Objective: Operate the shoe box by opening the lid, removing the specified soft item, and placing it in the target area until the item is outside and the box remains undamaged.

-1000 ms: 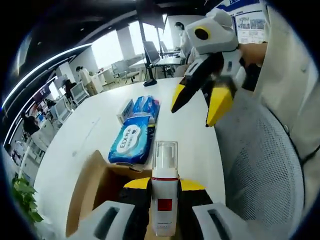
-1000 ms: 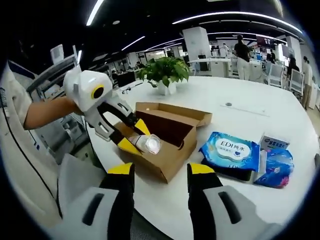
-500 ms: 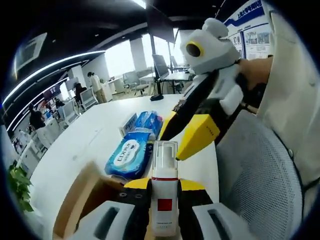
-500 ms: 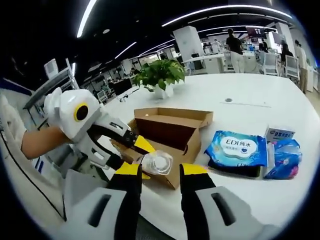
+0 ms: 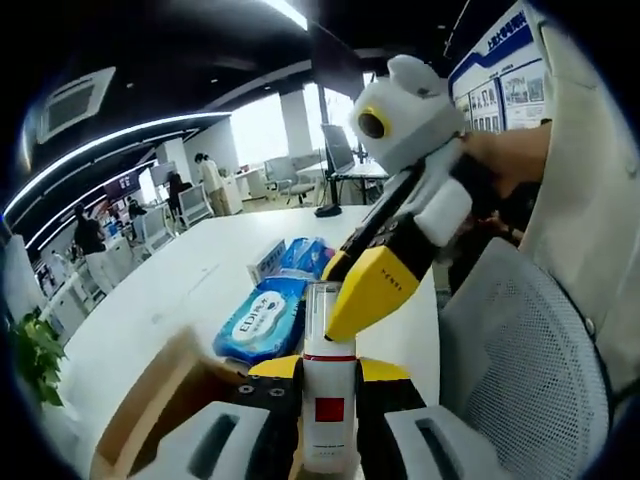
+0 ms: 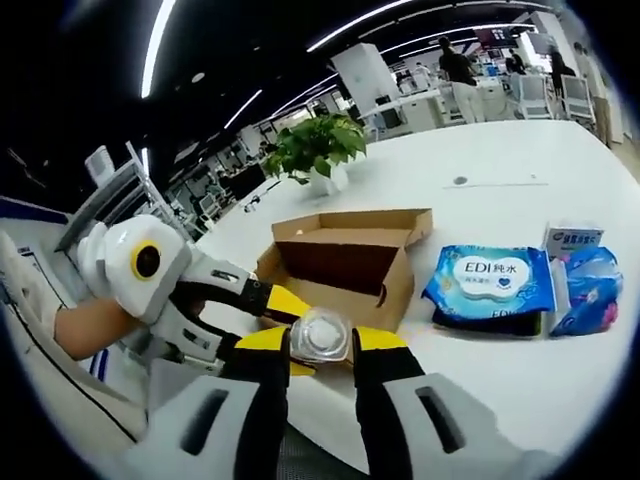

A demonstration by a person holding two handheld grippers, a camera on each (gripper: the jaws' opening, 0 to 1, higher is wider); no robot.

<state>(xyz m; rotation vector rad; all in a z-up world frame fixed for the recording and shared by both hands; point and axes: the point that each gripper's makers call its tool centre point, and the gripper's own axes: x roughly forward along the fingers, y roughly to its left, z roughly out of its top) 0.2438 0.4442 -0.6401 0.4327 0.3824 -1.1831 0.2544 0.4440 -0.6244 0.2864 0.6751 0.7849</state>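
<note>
On the white table (image 6: 480,180) the shoe box (image 6: 345,262) sits open, wipes pack (image 6: 490,285) to its right. The left gripper (image 5: 328,375) is clamped on a white bottle (image 5: 328,400), lifted clear above the box's near edge. The right gripper (image 6: 320,345) has its jaws around the bottle's clear cap (image 6: 320,335), narrowly parted; whether they pinch cannot be told. This looks like a handover, which calls for a firm right-side grip before the left lets go.
</note>
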